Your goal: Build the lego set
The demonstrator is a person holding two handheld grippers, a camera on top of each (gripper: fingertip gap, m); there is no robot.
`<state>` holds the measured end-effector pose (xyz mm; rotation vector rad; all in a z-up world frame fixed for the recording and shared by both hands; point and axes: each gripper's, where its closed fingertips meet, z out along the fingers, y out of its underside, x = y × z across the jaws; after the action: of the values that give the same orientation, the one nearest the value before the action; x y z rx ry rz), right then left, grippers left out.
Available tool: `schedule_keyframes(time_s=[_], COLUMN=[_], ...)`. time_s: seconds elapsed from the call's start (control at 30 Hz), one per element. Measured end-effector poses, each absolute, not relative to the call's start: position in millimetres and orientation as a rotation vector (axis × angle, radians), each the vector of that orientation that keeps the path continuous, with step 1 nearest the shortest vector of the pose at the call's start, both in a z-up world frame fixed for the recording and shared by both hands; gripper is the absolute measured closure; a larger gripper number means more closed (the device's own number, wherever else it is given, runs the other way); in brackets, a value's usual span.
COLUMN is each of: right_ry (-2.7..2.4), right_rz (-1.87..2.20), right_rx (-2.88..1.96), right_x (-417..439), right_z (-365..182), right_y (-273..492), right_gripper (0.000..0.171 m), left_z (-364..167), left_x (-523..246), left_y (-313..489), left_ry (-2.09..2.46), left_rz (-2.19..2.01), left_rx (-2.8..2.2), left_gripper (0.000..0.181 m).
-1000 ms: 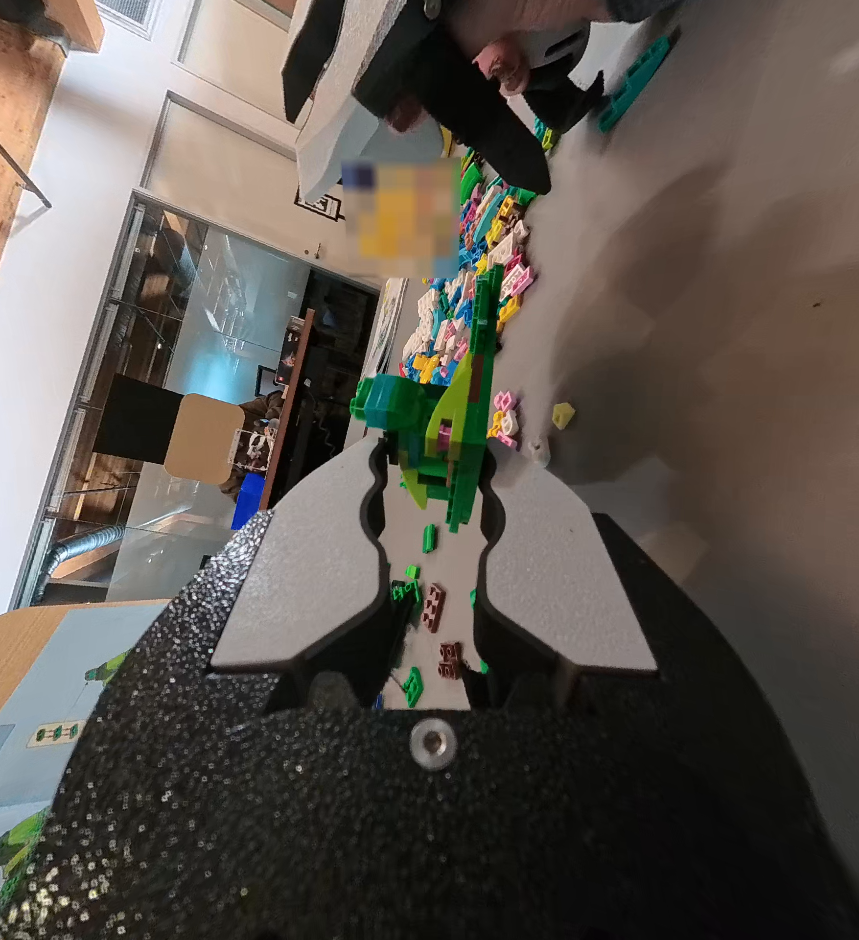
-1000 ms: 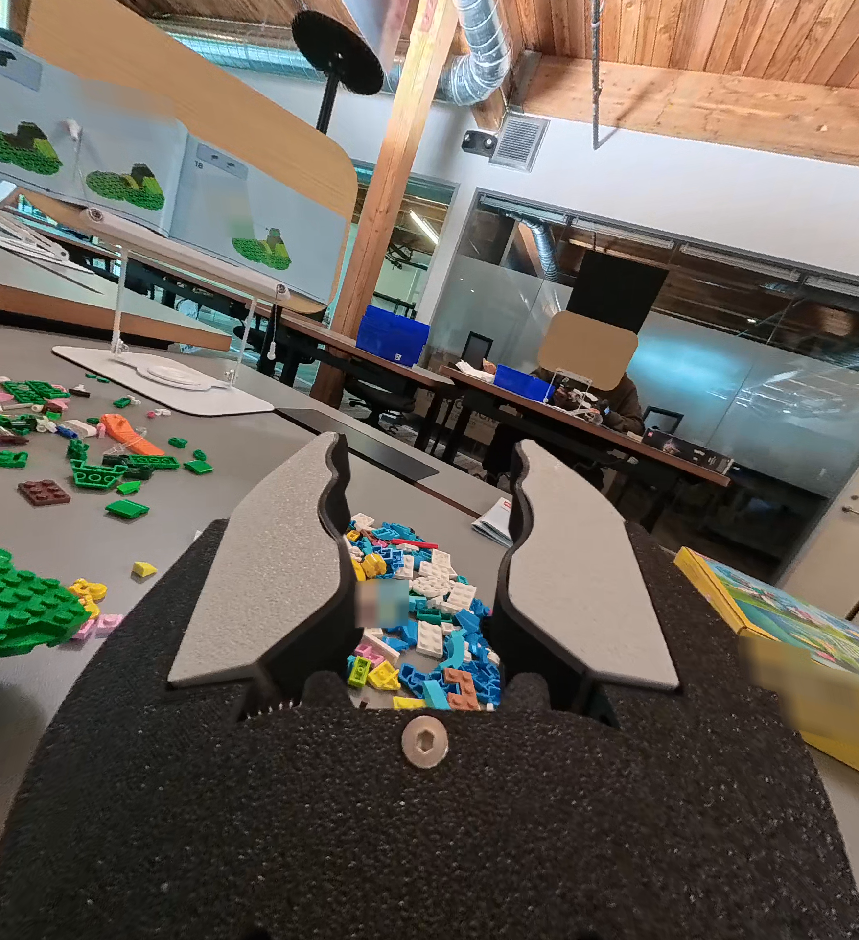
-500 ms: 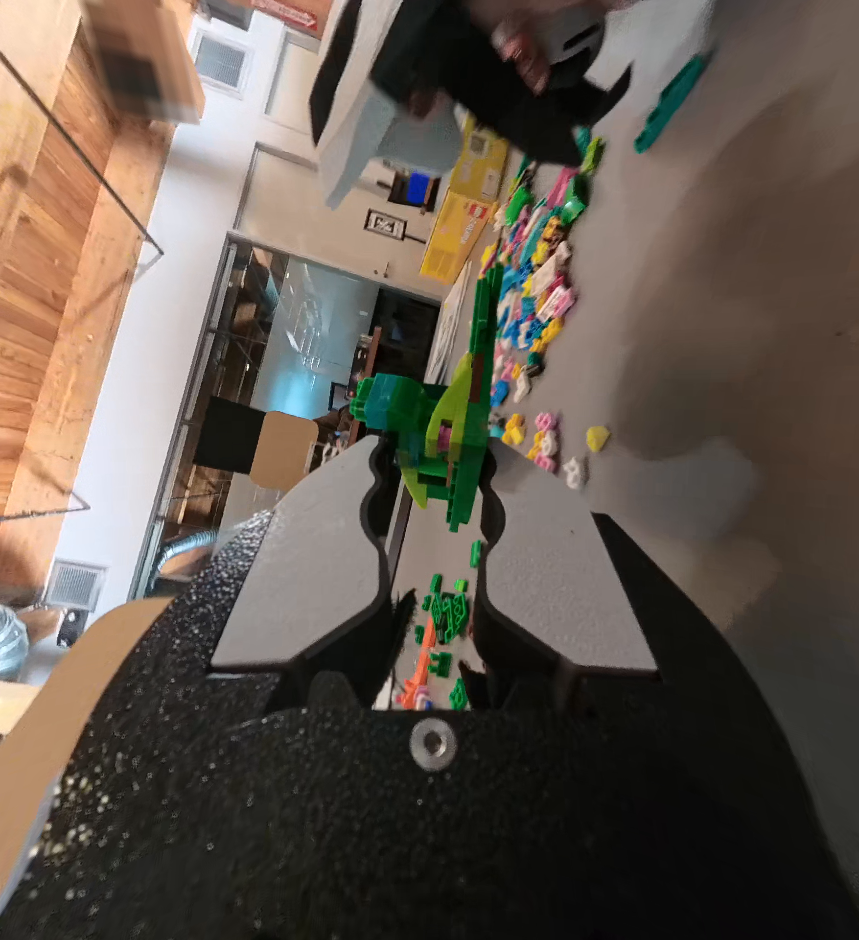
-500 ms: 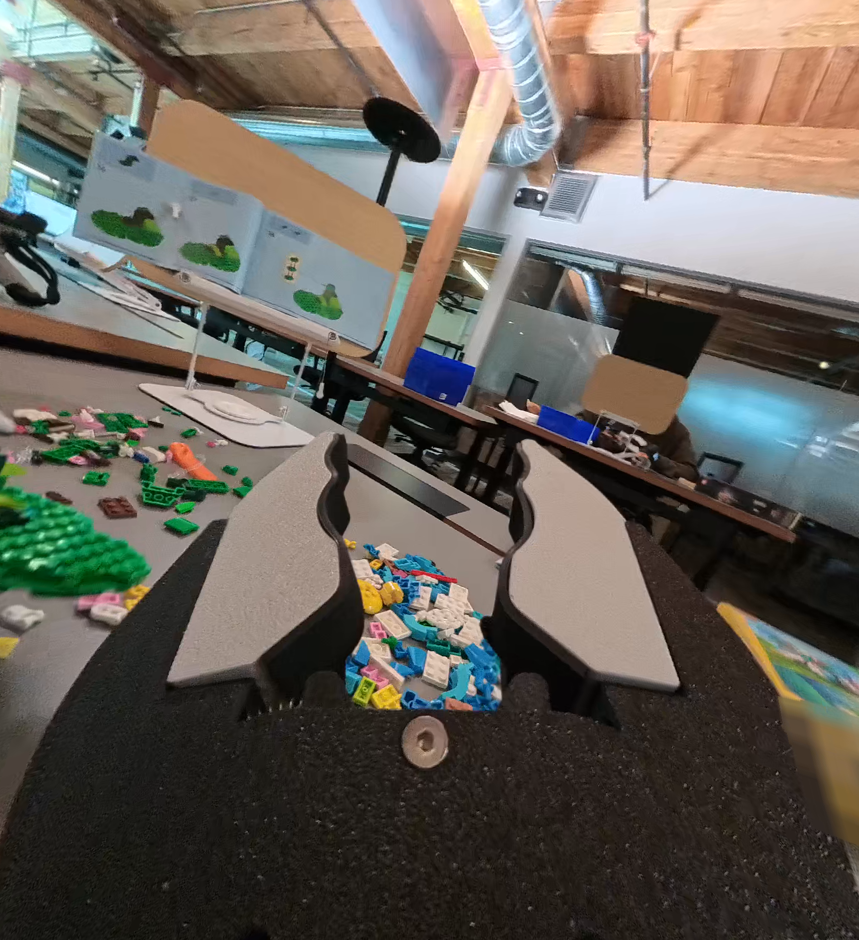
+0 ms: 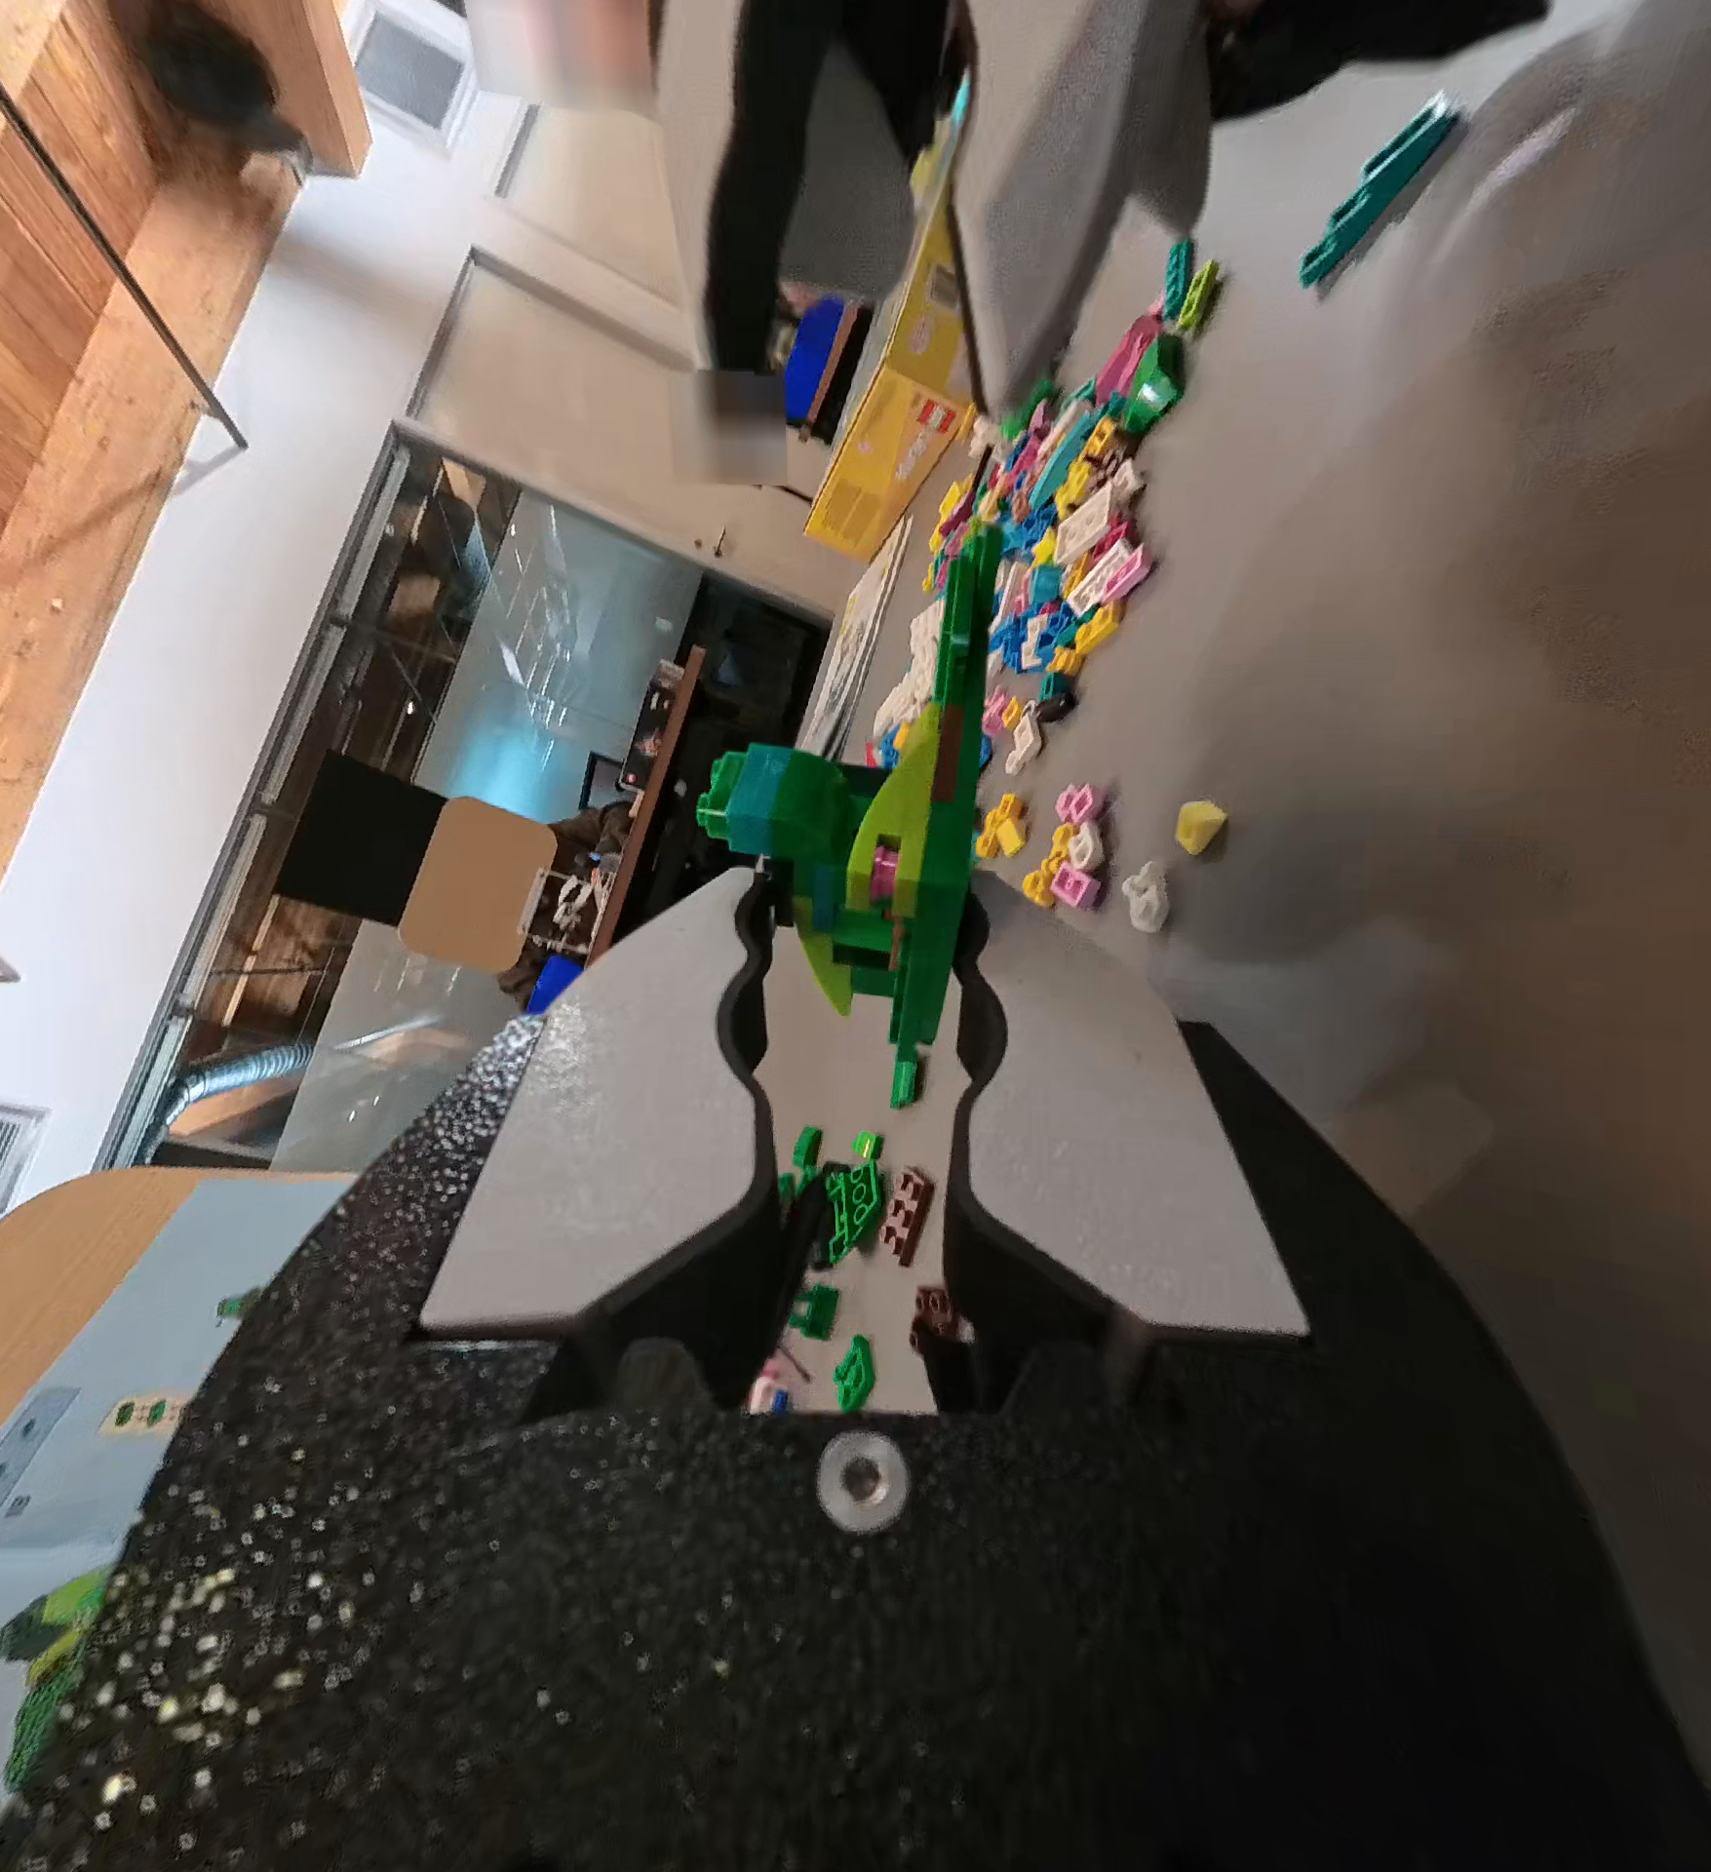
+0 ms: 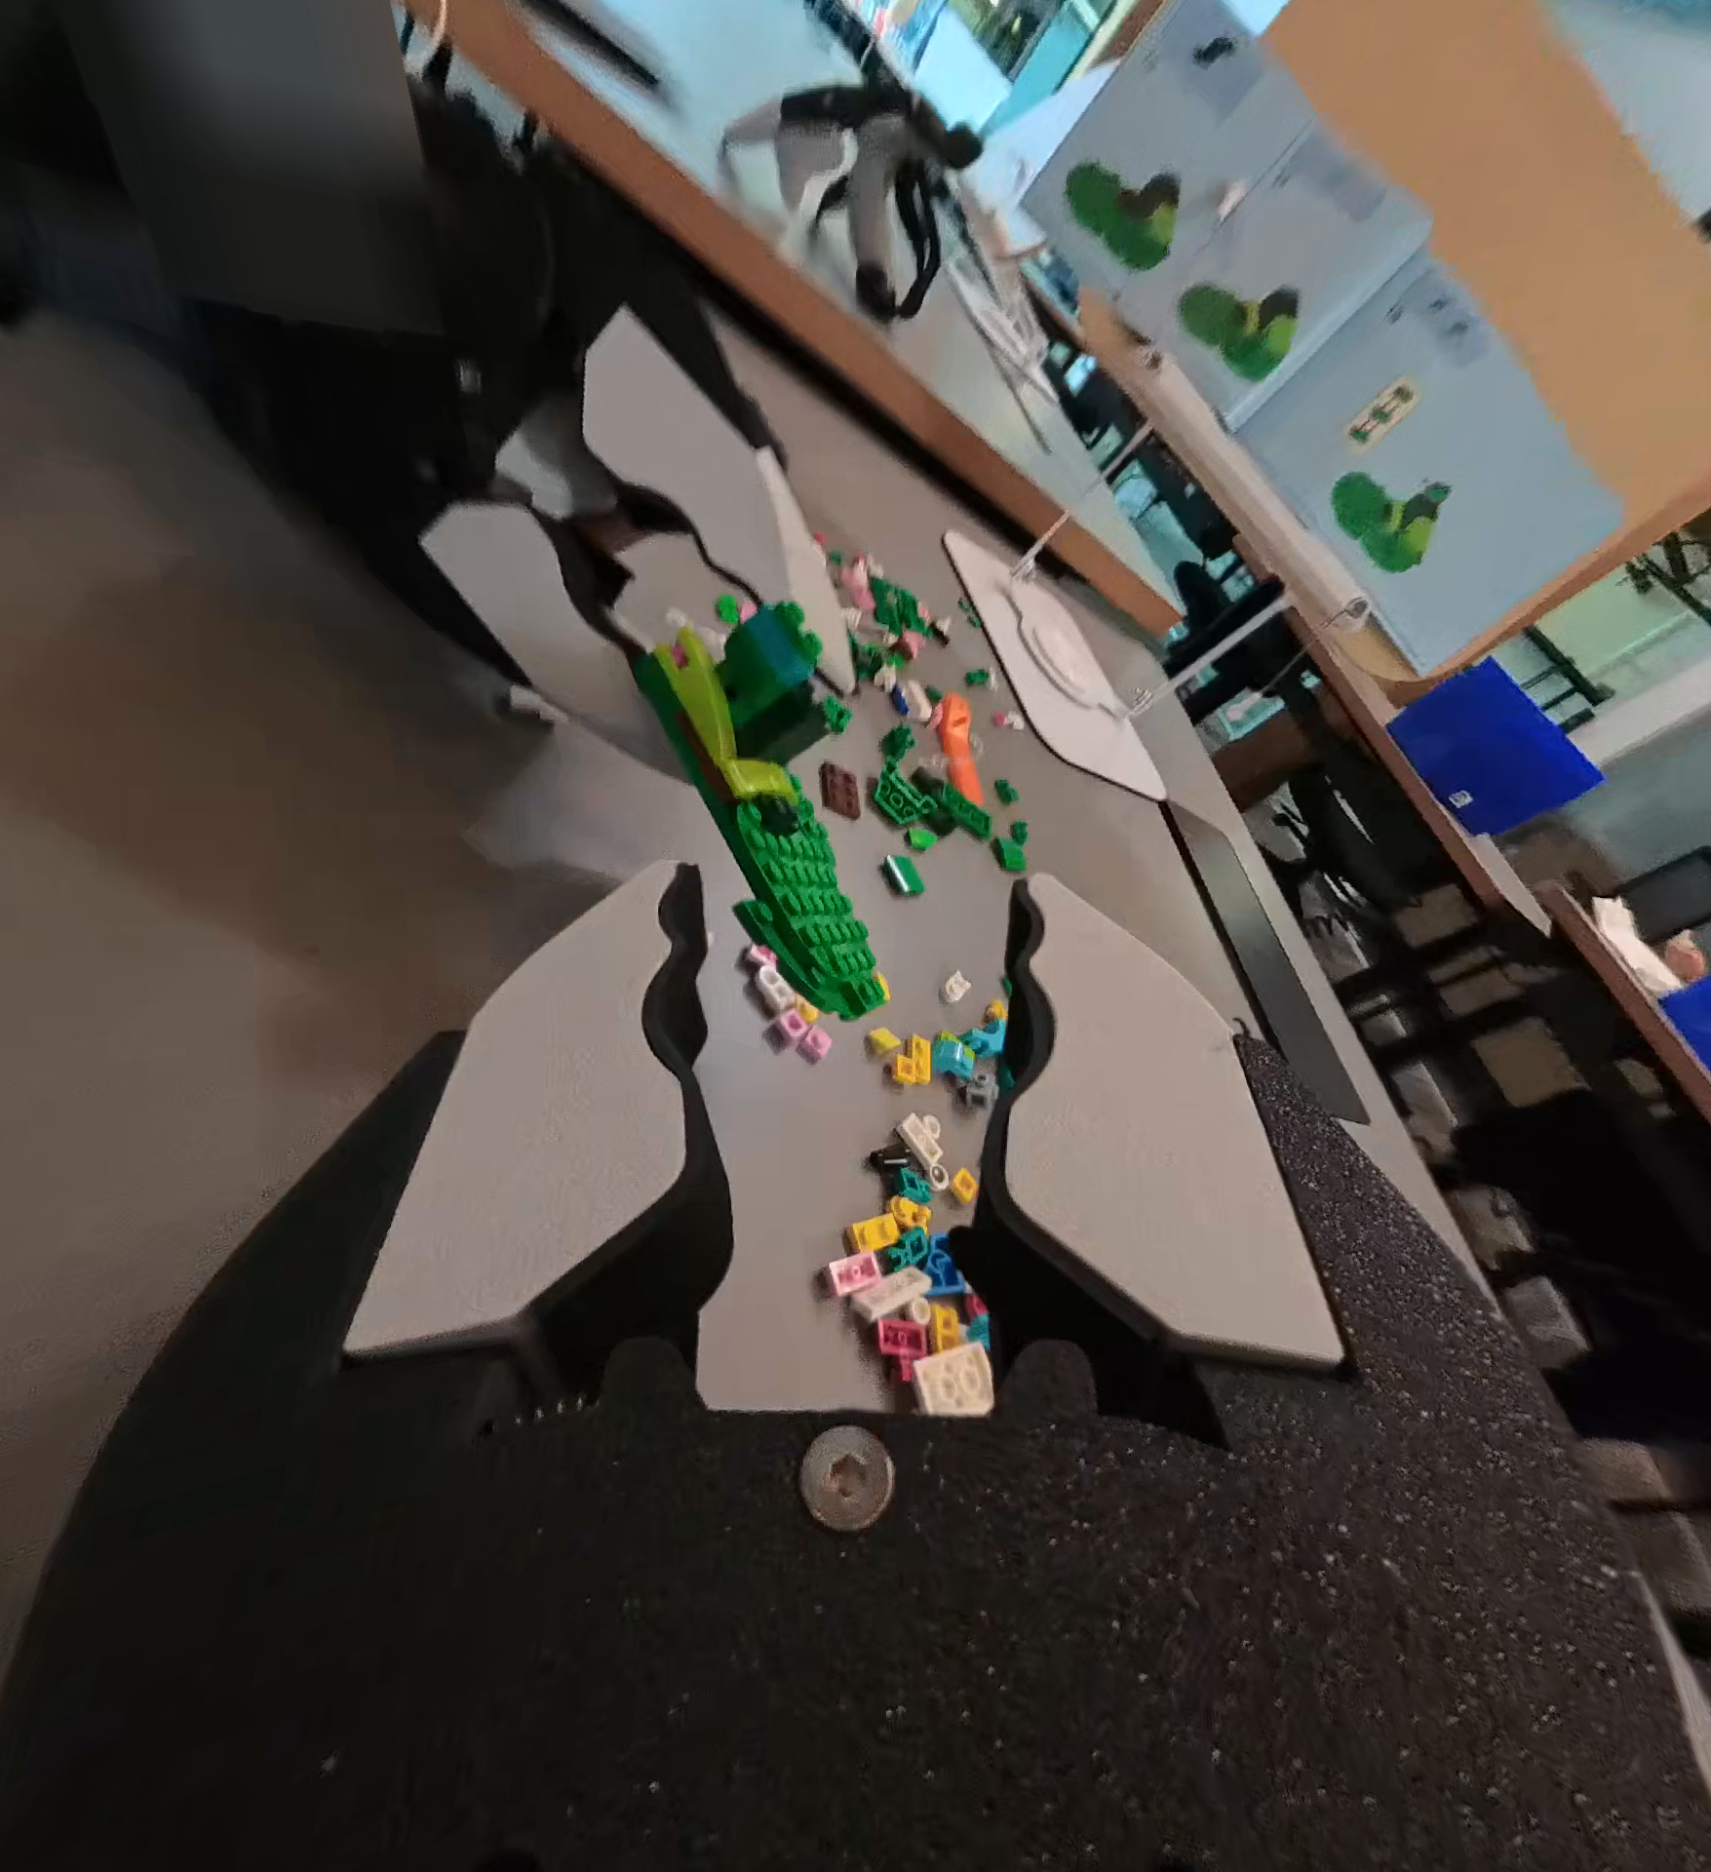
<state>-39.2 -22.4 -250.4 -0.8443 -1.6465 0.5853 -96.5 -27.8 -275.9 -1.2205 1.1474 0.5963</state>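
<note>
- My left gripper (image 5: 866,932): matt grey fingers, speckled black rough body.
- Lego model (image 5: 907,841): glossy green plastic.
- Table (image 5: 1438,709): smooth matt grey.
- Ceiling (image 5: 31,334): bare wood.

My left gripper (image 5: 861,912) has a black, speckled, rough-grained body filling the lower frame, with one silver hex-socket screw (image 5: 861,1497) at centre. Its two fingers (image 5: 618,1124) are flat pale-grey plates with wavy black inner edges. My right gripper (image 6: 856,891) looks the same: grainy black body, a dull metal screw (image 6: 846,1476), grey fingers (image 6: 1150,1135) edged in black.
</note>
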Motion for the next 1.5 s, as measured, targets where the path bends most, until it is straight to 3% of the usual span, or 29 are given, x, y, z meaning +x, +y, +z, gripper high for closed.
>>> schedule_keyframes(time_s=[0.17, 0.3, 0.47, 0.73, 0.77, 1.1, 1.2, 1.3, 1.43, 1.5], right_ry=[-1.710, -1.723, -1.383, -0.927, -0.930, -0.919, -0.900, -0.906, -0.904, -0.891], right_rz=[0.382, 0.356, 0.567, 0.434, 0.412, 0.296, 0.301, 0.299, 0.296, 0.271], right_rx=[-0.796, -0.858, -1.017, -1.051, -1.066, -1.092, -1.090, -1.086, -1.110, -1.148], right_x=[-42, -34, 12, 70, 70, 73, 76, 75, 75, 77], right_z=[-267, -280, -248, -217, -219, -229, -227, -227, -230, -234], right_y=[-18, -17, 6, 51, 53, 60, 60, 59, 63, 70], right_gripper=[0.128, 0.127, 0.130, 0.136, 0.136, 0.139, 0.139, 0.139, 0.142, 0.148], left_z=[-278, -276, -280, -308, -312, -305, -293, -268, -226, -217], left_x=[-89, -93, -74, -13, -9, -19, -35, -69, -170, -219], left_y=[-33, -31, -38, -40, -41, -62, -60, -41, -5, 6], left_ry=[1.178, 1.151, 1.263, 1.515, 1.548, 1.706, 1.581, 1.241, 0.486, 0.215], left_rz=[0.531, 0.514, 0.626, 0.633, 0.622, 0.478, 0.407, 0.329, 0.357, 0.356], left_rx=[-1.192, -1.207, -1.174, -1.284, -1.309, -1.572, -1.676, -1.741, -1.760, -1.747], left_gripper=[0.148, 0.147, 0.148, 0.146, 0.135, 0.099, 0.099, 0.113, 0.134, 0.133])
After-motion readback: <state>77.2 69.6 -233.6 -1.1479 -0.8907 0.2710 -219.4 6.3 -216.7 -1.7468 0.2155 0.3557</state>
